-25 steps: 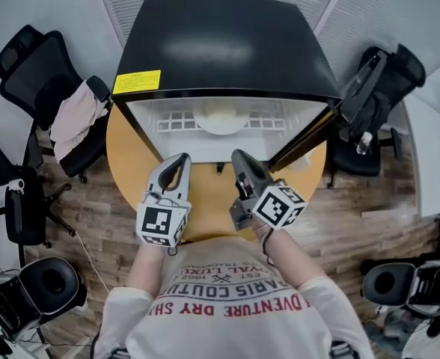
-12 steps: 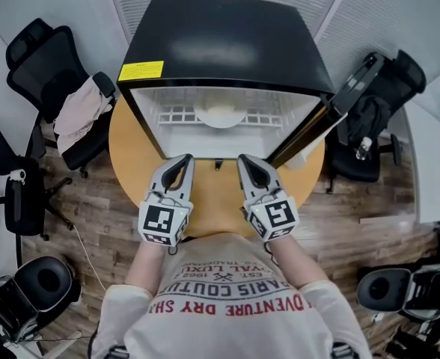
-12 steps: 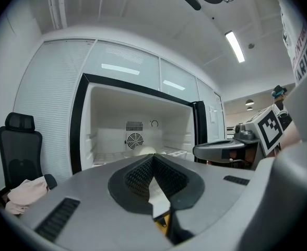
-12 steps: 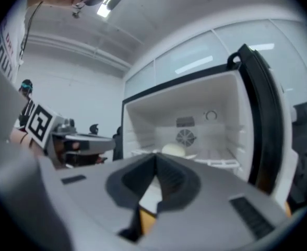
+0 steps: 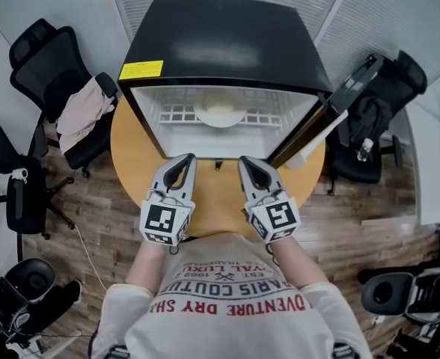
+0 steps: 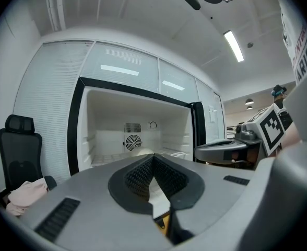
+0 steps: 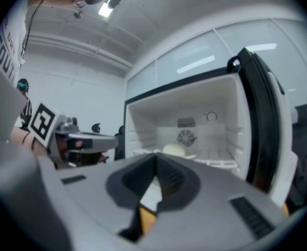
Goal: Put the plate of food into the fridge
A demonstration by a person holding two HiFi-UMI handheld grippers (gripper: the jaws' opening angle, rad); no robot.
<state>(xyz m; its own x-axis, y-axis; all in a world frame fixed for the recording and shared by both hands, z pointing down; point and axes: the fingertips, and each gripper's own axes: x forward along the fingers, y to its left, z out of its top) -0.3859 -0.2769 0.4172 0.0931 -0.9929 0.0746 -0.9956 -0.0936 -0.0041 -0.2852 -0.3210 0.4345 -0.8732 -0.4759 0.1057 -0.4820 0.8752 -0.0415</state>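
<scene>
The black fridge (image 5: 224, 43) stands open on a round wooden table, its door (image 5: 332, 114) swung to the right. The pale plate of food (image 5: 220, 111) rests on the white wire shelf inside; it also shows in the right gripper view as a pale mound (image 7: 175, 150) deep in the fridge. My left gripper (image 5: 184, 158) and right gripper (image 5: 244, 159) hover side by side over the table just in front of the opening, both pointing at it. Each is shut with nothing between its jaws. In their own views the left gripper's tips (image 6: 153, 156) and the right gripper's tips (image 7: 156, 169) meet.
The table's wooden top (image 5: 130, 163) shows on both sides of the fridge. A black office chair (image 5: 52, 66) draped with a pale cloth (image 5: 81, 114) stands at the left. Another chair (image 5: 388, 88) stands behind the open door at the right. More gear lies on the wood floor.
The right gripper has straightened from a tilt and now lies parallel to the left one. The left gripper has barely moved. The plate stays on the shelf.
</scene>
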